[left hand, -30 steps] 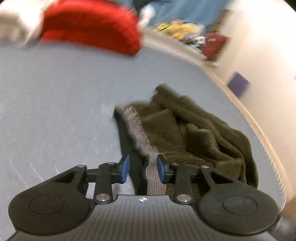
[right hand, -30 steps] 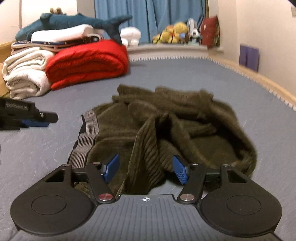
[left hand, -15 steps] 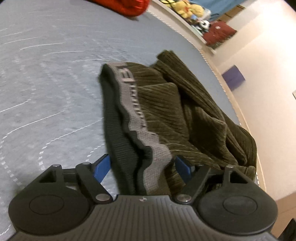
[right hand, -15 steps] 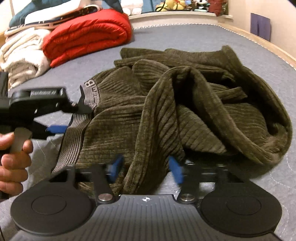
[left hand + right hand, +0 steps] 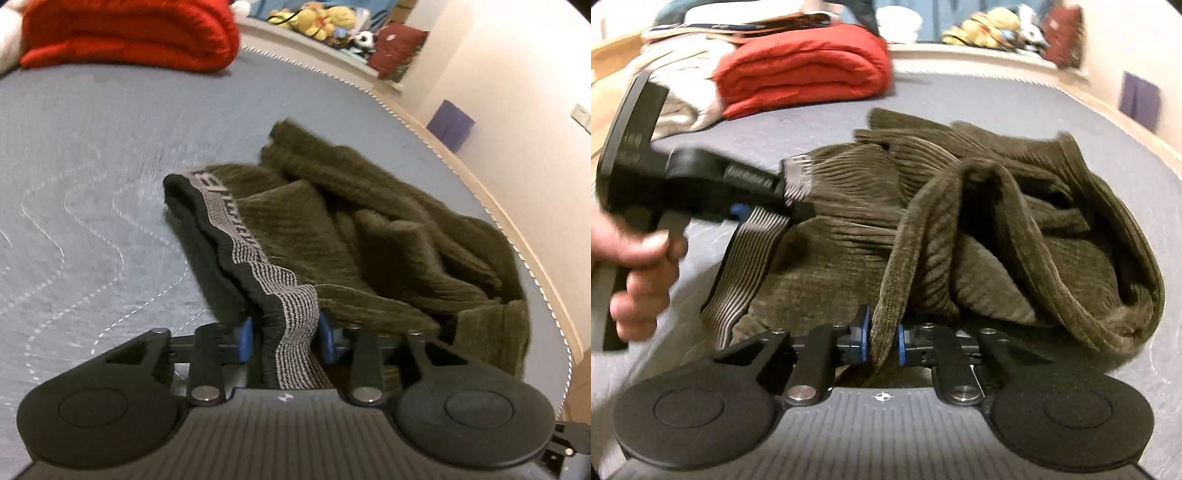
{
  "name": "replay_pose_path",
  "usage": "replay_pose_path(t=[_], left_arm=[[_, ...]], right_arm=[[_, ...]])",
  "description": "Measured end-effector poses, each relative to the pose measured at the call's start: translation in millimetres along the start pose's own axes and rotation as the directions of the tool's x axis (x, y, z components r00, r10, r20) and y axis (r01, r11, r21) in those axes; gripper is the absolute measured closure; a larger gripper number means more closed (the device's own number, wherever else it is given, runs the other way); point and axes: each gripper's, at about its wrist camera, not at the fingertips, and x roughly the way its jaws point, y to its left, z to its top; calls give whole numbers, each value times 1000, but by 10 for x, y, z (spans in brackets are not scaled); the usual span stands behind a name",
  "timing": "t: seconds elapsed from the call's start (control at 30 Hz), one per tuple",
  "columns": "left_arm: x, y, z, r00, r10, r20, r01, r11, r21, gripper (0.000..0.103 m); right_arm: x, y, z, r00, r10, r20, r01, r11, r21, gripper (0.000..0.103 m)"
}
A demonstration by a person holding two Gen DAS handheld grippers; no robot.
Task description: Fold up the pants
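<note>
The pants point(image 5: 960, 229) lie bunched on the bed point(image 5: 92, 166). Left claw point(image 5: 284, 338) grips the waistband point(image 5: 255, 258); right claw point(image 5: 881, 338) pinches a fold beside it. Lift evenly, spread apart.

Grey quilted mattress point(image 5: 92, 155) | red blanket point(image 5: 125, 33) at 11 o'clock | cream wall point(image 5: 517, 74) at 2 o'clock | plush toys point(image 5: 314, 18) at 12 o'clock
</note>
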Motion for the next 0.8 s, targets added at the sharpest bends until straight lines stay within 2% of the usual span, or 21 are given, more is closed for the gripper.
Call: replay_pose_path(t=[0.1, 0.2, 0.27, 0.4, 0.5, 0.63, 0.8], left_arm=[[-214, -82, -43, 1000, 8, 11, -8, 999, 48, 69], [-476, -56, -113, 1000, 18, 18, -20, 998, 63, 70], [-635, 30, -133, 999, 31, 16, -32, 998, 48, 71], [-1025, 301, -164, 998, 58, 26, -58, 998, 4, 71], [-1349, 542, -205, 995, 94, 27, -93, 995, -36, 72], [-1612, 932, -239, 990, 144, 6, -143, 985, -92, 73], [-1787, 1328, -266, 973, 225, -42, -229, 949, -217, 73]], right_arm=[[-184, 249, -83, 997, 63, 53, -54, 985, -162, 92], [-402, 586, -237, 987, 139, 84, -101, 932, -348, 92], [-485, 715, -311, 983, 170, 73, -128, 910, -394, 92], [-697, 803, -336, 963, 258, 75, -206, 887, -413, 92], [-881, 950, -363, 932, 352, 89, -274, 843, -464, 92], [-963, 1240, -465, 888, 455, 61, -356, 768, -533, 92], [-924, 1605, -492, 831, 556, 21, -437, 676, -594, 92]])
